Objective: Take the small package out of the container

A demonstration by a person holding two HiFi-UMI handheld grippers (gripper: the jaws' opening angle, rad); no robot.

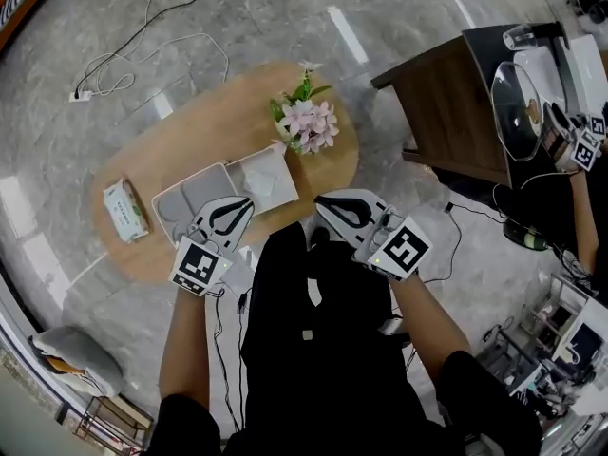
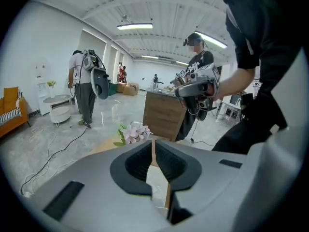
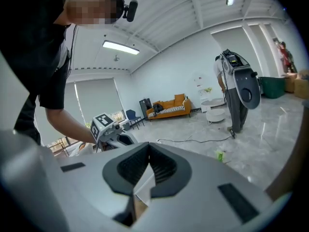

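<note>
Holding the left gripper (image 1: 237, 212) and right gripper (image 1: 332, 207) pressed together and empty, the person is likely needing to spread one before reaching into the container (image 1: 160, 204).

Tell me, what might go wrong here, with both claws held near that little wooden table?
1. The flowers stand right beside the white container. A careless reach by the right gripper might tip them.
2. The small package lies near the left rim of the table, so a nudge from the left gripper could push it off.
3. Both grippers are shut and empty, and would likely shove things rather than grip them unless opened first.
</note>
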